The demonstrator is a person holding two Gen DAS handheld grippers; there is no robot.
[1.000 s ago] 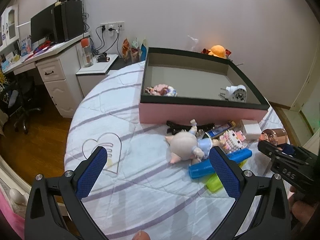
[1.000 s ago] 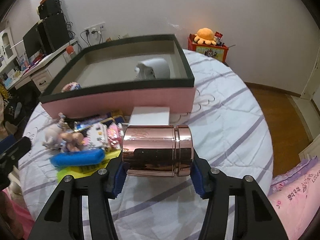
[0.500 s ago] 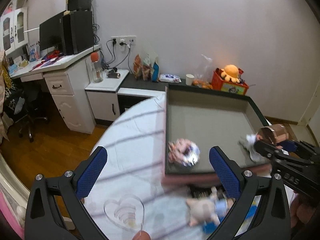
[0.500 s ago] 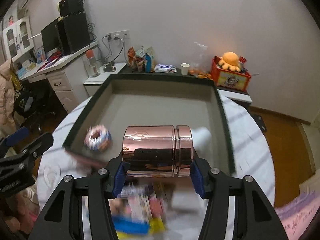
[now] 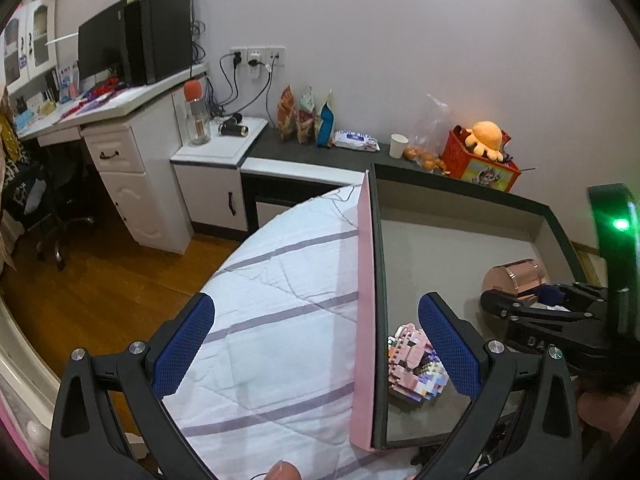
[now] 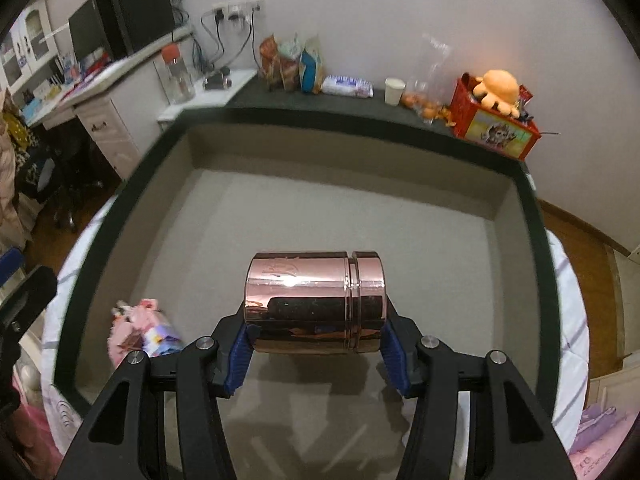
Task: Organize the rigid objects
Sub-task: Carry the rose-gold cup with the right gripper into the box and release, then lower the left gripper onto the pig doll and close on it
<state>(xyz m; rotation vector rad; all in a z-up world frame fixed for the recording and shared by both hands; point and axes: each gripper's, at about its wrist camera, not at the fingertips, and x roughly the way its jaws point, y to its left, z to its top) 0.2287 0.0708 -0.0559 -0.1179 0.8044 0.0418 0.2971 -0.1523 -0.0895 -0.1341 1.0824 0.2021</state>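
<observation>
My right gripper (image 6: 316, 350) is shut on a shiny copper canister (image 6: 316, 302), held sideways by its two ends above the grey floor of the pink box (image 6: 532, 216) with a dark rim. The canister also shows in the left wrist view (image 5: 514, 278), over the box's right part. A pink and white block toy (image 6: 140, 328) lies in the box's near left corner; it also shows in the left wrist view (image 5: 414, 364). My left gripper (image 5: 316, 344) is open and empty, above the box's left wall (image 5: 366, 288) and the striped bedspread (image 5: 280, 280).
Behind the box runs a dark shelf (image 6: 360, 106) with snack bags, a paper cup and a red box with an orange plush (image 6: 496, 114). A white desk with a monitor (image 5: 116, 52) stands at the left. Wooden floor (image 5: 100, 280) lies beside the bed.
Both grippers have risen and moved forward over the box. The canister, held the whole time, went from above the loose toys on the bed to above the box floor.
</observation>
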